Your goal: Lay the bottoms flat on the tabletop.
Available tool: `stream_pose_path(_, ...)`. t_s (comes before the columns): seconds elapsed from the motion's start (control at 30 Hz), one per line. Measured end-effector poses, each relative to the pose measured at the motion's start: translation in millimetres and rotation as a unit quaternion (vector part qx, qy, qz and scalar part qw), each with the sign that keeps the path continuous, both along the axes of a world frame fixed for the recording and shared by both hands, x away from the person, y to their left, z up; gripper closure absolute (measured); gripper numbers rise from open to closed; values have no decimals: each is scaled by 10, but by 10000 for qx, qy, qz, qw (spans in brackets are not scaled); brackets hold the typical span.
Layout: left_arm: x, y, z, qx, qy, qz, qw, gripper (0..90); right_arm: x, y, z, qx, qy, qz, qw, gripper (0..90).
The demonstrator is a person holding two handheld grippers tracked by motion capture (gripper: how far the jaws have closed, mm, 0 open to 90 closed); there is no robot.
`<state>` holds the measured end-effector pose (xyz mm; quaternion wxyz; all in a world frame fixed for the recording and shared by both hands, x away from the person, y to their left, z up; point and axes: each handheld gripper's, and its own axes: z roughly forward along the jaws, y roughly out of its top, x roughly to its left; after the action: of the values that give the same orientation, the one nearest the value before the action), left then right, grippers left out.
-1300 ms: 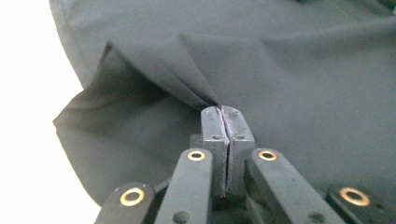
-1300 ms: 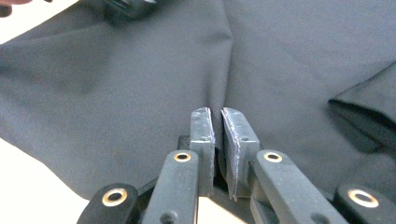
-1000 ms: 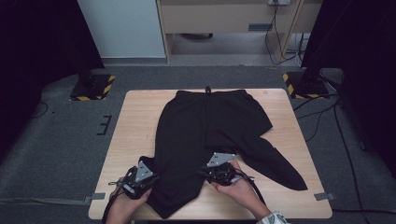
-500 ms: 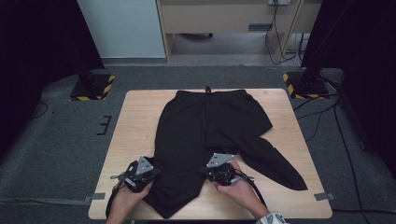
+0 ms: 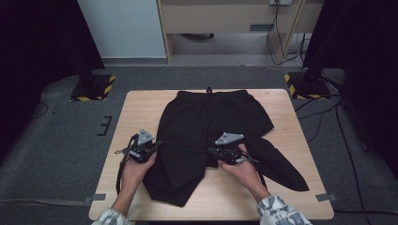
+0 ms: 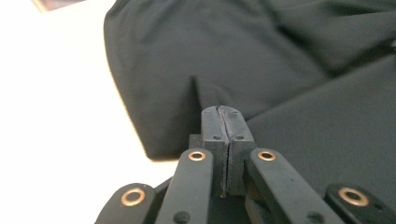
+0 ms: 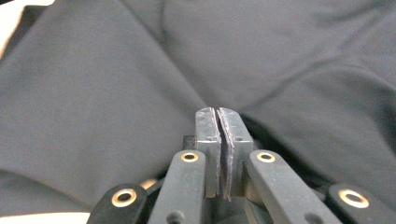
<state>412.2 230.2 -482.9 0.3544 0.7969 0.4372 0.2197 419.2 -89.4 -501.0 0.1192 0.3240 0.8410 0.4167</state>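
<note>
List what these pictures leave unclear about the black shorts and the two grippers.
- Whether the left gripper pinches the black shorts: in the left gripper view the jaws meet, and their own tips hide any cloth between them.
- The same for the right gripper in the right gripper view.
- High view: the jaws are too small to judge.
- The shorts' underside and the table beneath: covered by cloth.
</note>
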Motion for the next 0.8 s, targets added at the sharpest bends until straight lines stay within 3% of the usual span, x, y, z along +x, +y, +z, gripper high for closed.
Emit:
stream_pose_path(0.07,132,12,-140,37,250,106,9996,884,100,28,-49,-75,55,-111,9999,885)
stream_pose_path(0.17,181,36,-290,138,393,190,9990,861,206,92,-156,-171,204,-166,9995,868)
stream_pose_path(0.27,96,82,-305,92,97,274,9995,673,177,114,-142,-165,91,-94,9998,818)
stream_pose_path(0.4,-98,203,-176,81,-416,439,9981,522,35,25,-6,-61,-112,-64,9999,728)
stream_pose_path(0.5,-322,304,-107,309,-692,358,9965,513,-151,-67,77,182,-194,7,9996,700)
stream_pose_path(0.67,-547,398,-184,661,-605,223,9957,565,-389,-87,-23,246,-250,203,9992,602)
stream_pose_path(0.8,-524,445,-275,788,-431,222,9957,576,-406,-19,-108,131,-299,271,9991,532)
